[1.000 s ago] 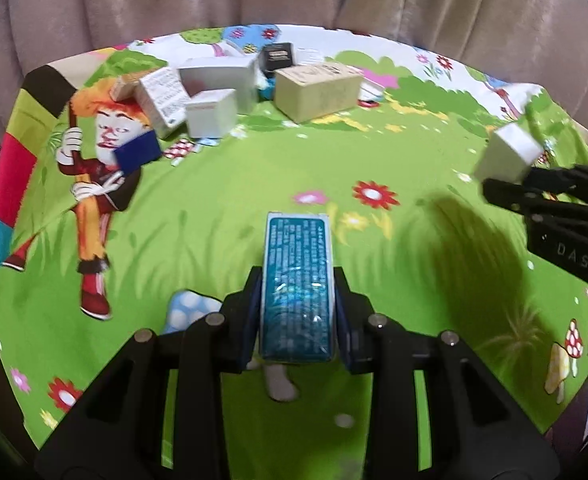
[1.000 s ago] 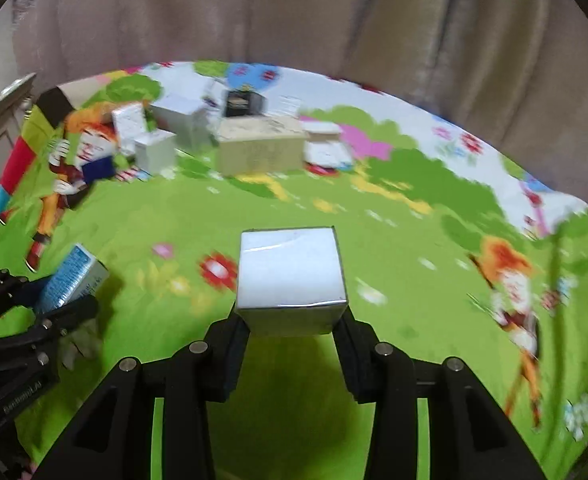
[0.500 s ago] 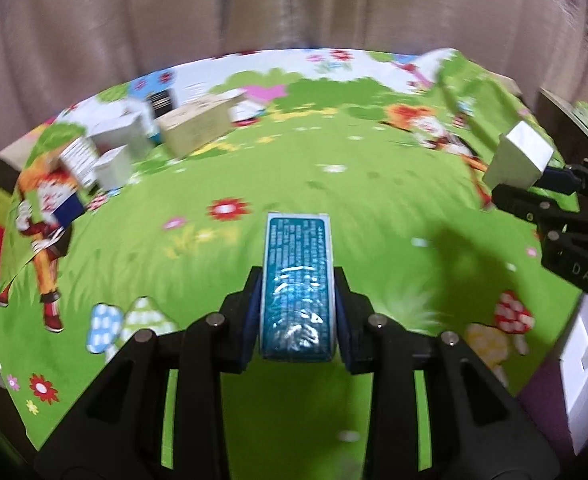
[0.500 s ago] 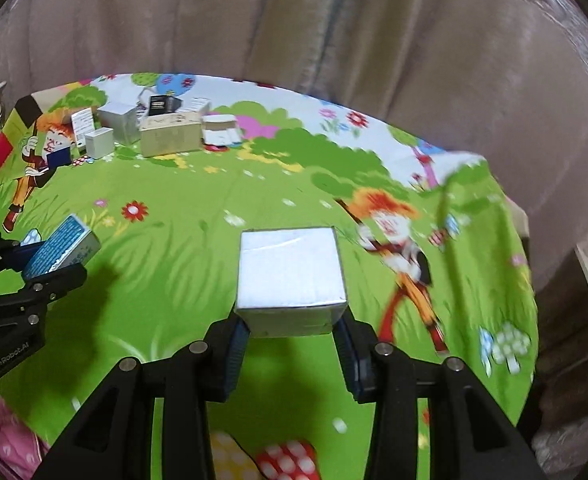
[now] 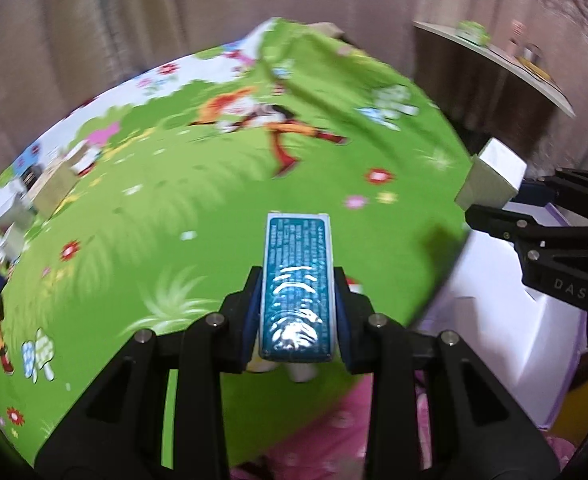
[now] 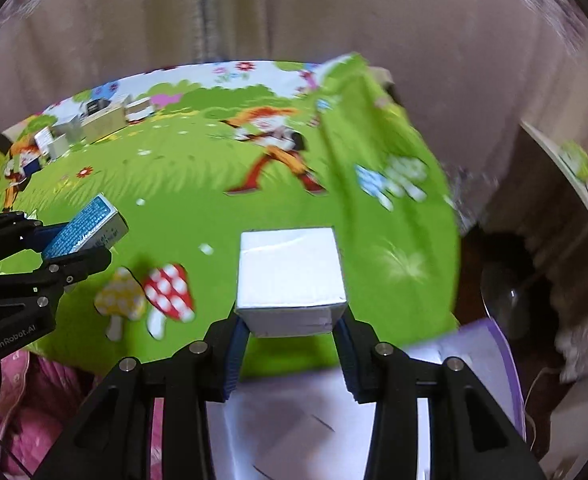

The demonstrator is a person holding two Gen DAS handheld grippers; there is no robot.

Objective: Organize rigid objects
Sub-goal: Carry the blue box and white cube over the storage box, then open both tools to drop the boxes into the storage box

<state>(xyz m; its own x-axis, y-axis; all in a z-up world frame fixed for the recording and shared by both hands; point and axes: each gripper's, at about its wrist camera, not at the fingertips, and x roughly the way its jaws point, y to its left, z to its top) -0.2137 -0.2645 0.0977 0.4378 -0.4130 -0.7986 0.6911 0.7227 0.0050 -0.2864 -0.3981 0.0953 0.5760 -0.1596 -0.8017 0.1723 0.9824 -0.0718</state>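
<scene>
I swing both tongs right, away from box pile point(image 6: 94, 124), now far left. Left tongs point(image 5: 297, 300) pinch blue box point(image 5: 297, 280). Right tongs point(image 6: 290, 320) pinch white cube point(image 6: 290, 276). White bin point(image 6: 313, 420) now under right tongs. Drop comes next, I think.

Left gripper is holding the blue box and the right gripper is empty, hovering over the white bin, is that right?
Not quite. The right gripper is not empty: the right wrist view shows its jaws shut on a white cube box. The left gripper does hold the blue box.

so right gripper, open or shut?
Shut: the right gripper pinches the white box on both sides, held above the green cloth.
</scene>
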